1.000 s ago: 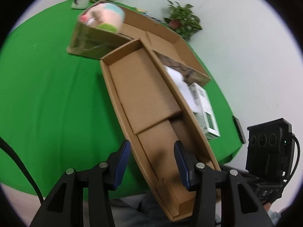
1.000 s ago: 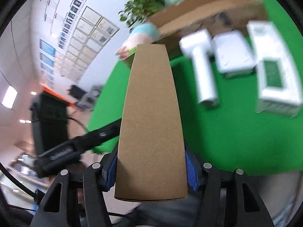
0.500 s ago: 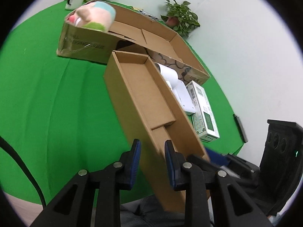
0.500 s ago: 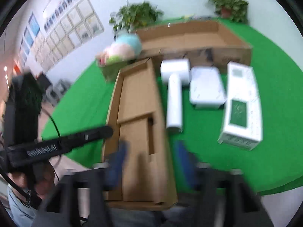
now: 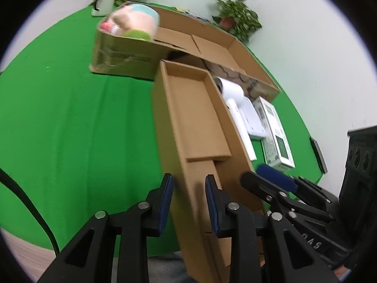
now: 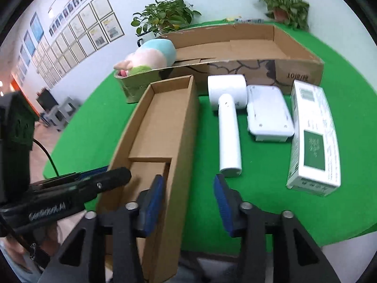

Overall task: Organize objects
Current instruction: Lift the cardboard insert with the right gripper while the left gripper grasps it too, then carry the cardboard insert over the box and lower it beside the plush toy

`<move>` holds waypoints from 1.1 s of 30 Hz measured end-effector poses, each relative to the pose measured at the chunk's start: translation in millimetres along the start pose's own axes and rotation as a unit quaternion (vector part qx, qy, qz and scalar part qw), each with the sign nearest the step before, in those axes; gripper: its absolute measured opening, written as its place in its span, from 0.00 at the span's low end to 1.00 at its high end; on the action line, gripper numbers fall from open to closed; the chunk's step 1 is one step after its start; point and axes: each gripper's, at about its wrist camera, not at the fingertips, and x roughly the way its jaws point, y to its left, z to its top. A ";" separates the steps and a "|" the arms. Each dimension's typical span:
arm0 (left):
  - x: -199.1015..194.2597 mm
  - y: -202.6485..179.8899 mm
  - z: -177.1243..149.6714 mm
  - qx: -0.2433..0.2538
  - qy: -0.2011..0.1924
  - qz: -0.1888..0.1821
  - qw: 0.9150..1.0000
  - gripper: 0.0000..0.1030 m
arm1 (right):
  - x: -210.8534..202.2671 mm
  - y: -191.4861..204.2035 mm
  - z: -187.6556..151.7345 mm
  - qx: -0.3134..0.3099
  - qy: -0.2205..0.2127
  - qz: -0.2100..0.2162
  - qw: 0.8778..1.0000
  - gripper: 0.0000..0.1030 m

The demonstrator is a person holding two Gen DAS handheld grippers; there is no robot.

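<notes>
On a table (image 5: 59, 118) draped in green cloth, a long, shallow cardboard box (image 6: 162, 118) lies open side up. It runs from the near edge, which its near end overhangs, toward the back edge.

At the left, the left gripper (image 5: 188, 179) is clamped on the box's left wall. Its jaws have just been closing: a second ago they stood wide around the near end.

To the right of it, the right gripper (image 6: 188, 179) straddles the box's right wall. Its jaws have just been closing too, from a wider hold across the box when its underside faced that camera. The inner pad sits against the wall, but the outer pad shows green cloth between itself and the cardboard, so this is no grip yet.

Further right on the cloth lie a white handheld device (image 6: 229, 127), a flat white case (image 6: 268, 113) and a white-and-green carton (image 6: 313, 136) — side by side, apart from the box. Along the back edge stands a large open carton (image 6: 247, 47) with a plush toy (image 6: 150, 56) at its left end.

The long box now looks turned and ready to be filled — likely the container for the white items, none of which is in it yet.
</notes>
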 end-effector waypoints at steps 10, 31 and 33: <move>0.7 -7.2 -3.4 0.012 -0.008 0.038 0.999 0.17 | 4.0 16.2 -0.8 -0.023 0.002 -0.014 1.000 0.10; -80.1 -69.0 52.5 0.106 -0.161 0.067 0.979 0.14 | -80.0 32.2 51.1 -0.033 -0.167 -0.026 0.985 0.09; -87.7 -81.3 64.1 0.121 -0.183 0.068 0.973 0.14 | -94.1 31.6 64.9 -0.038 -0.190 -0.036 0.980 0.08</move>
